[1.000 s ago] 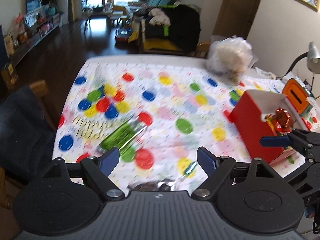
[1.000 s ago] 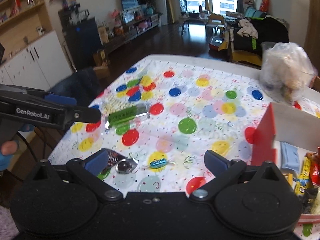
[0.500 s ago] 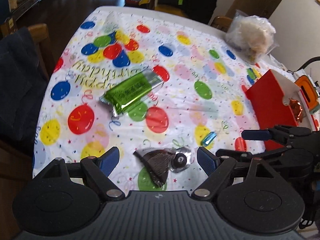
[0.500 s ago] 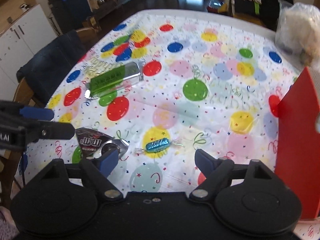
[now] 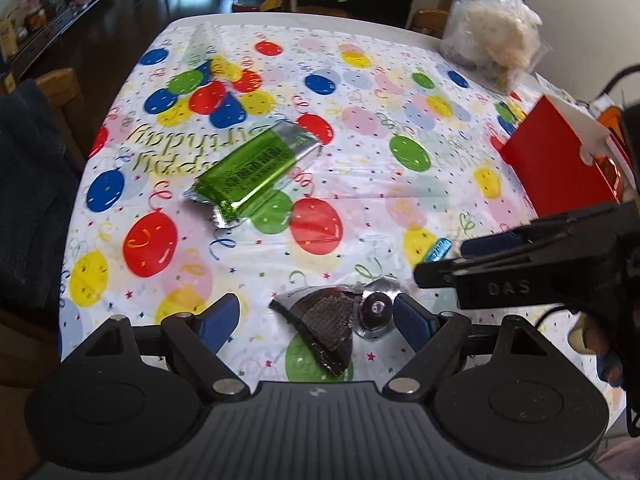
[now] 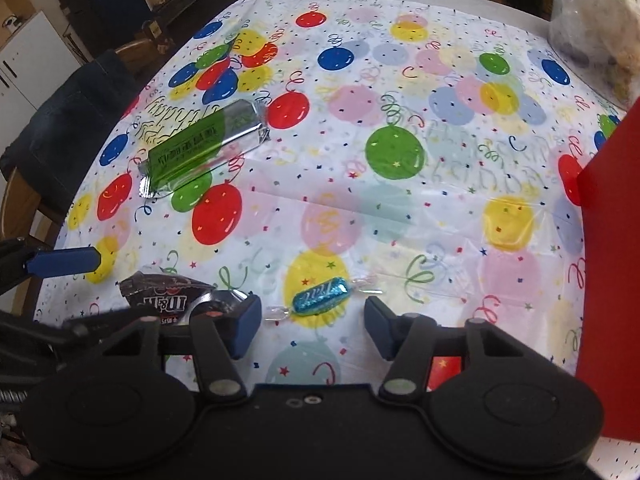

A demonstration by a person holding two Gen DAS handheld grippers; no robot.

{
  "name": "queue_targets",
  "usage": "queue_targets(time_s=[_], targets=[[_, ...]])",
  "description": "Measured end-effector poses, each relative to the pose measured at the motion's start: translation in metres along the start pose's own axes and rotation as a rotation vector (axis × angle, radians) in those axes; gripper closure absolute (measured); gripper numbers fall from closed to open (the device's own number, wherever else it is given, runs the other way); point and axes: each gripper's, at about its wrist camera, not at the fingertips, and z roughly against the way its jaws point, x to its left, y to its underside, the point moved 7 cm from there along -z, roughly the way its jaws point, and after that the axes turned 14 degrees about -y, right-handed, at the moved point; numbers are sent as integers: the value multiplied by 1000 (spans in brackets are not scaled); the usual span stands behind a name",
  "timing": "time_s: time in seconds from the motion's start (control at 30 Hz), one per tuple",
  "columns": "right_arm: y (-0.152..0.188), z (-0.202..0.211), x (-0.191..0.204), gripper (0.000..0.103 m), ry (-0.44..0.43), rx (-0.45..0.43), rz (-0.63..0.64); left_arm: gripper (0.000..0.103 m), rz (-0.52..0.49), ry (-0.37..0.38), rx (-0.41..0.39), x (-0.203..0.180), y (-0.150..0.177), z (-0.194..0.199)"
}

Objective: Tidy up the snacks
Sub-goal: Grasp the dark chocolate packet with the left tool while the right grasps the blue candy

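My left gripper (image 5: 318, 320) is open, low over a dark M&M's packet (image 5: 322, 326) and a round silver-wrapped chocolate (image 5: 375, 312) that lie between its fingertips. My right gripper (image 6: 314, 322) is open just in front of a blue wrapped candy (image 6: 322, 301). The same candy shows in the left wrist view (image 5: 438, 250), with the right gripper's fingers (image 5: 496, 242) beside it. The M&M's packet shows in the right wrist view (image 6: 166, 294) too. A green foil snack bar (image 5: 254, 172) lies further out (image 6: 200, 146). A red box (image 5: 560, 164) stands at the right (image 6: 612, 240).
The table wears a balloon-print cloth (image 5: 360, 128). A clear bag of pale snacks (image 5: 494, 40) sits at the far right corner. A chair with dark fabric (image 5: 28, 184) stands at the table's left edge.
Both grippers have dropped and moved closer to the table. The left one now brackets the M&M's packet and chocolate; the right one has closed in on the blue candy.
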Motion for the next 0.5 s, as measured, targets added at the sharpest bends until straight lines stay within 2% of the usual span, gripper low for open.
queue_targets(time_s=[0.2, 0.37, 0.5], targets=[[-6, -8, 0, 56, 25, 11, -22, 30, -32, 35, 1, -9, 2, -6], [-9, -11, 4, 61, 57, 15, 8, 39, -34, 45, 16, -13, 3, -13], [-10, -13, 7, 69, 97, 20, 49, 47, -16, 47, 34, -9, 2, -18]])
